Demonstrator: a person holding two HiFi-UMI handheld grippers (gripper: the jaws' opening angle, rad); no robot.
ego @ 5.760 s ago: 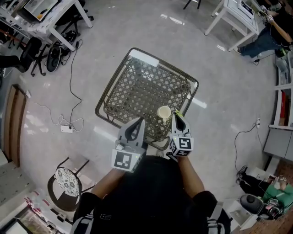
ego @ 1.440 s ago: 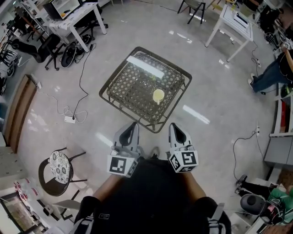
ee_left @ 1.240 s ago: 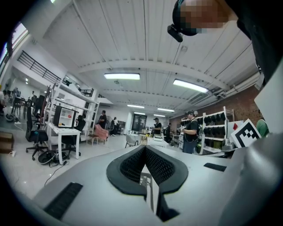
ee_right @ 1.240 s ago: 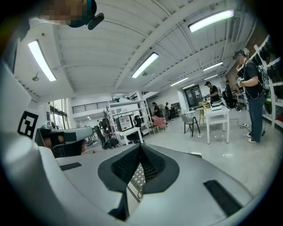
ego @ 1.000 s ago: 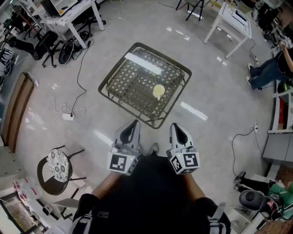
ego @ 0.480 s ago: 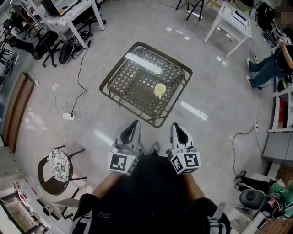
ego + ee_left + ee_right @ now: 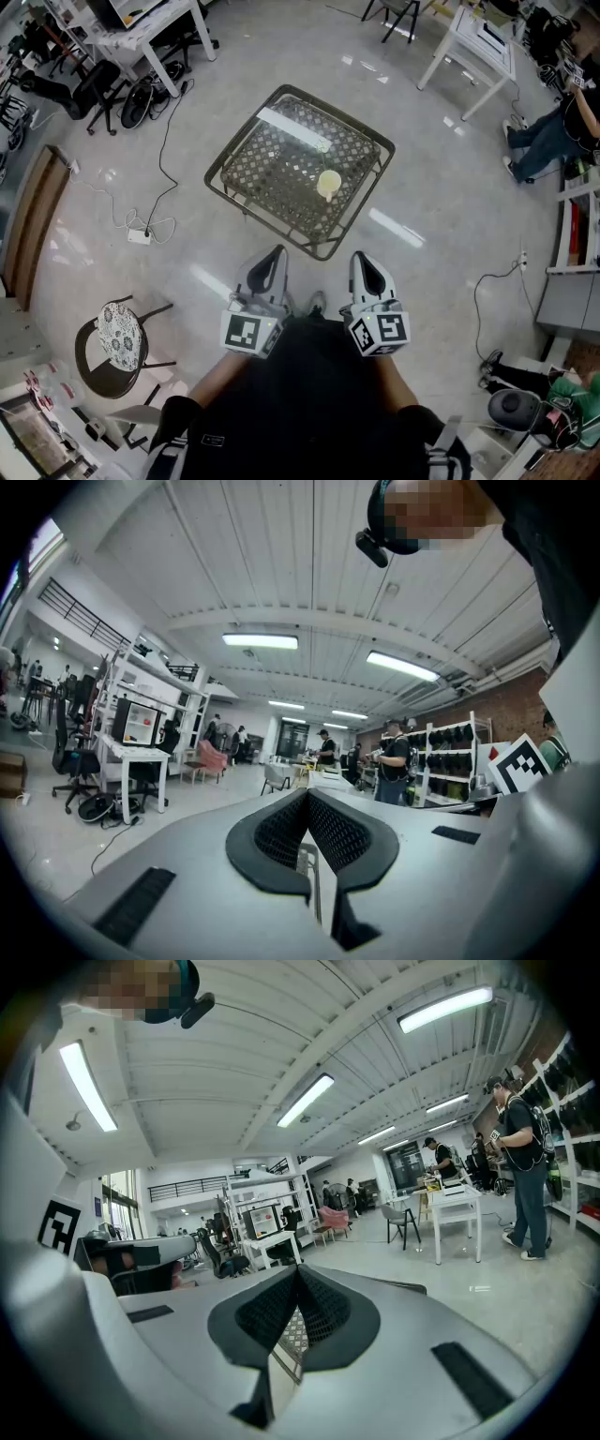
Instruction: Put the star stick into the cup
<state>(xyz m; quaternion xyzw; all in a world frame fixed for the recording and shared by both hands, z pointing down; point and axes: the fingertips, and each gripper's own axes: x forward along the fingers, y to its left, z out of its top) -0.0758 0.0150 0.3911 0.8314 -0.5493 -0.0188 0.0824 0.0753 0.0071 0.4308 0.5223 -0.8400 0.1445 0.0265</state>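
While holding left claw (image 7: 276, 255) & right claw (image 7: 362, 257) closed on nothing, cup (image 7: 328, 184) well ahead: prob. done, nxt confirm stick inside.

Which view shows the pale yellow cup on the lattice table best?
The head view: the pale yellow cup stands in plain sight on the brown lattice-top table. Both gripper views point across the room and show no cup.

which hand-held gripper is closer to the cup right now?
Right, by a little. Both are held short of the table. The cup stands ahead, between them: right hand-held gripper slightly to its right, left hand-held gripper farther to its left.
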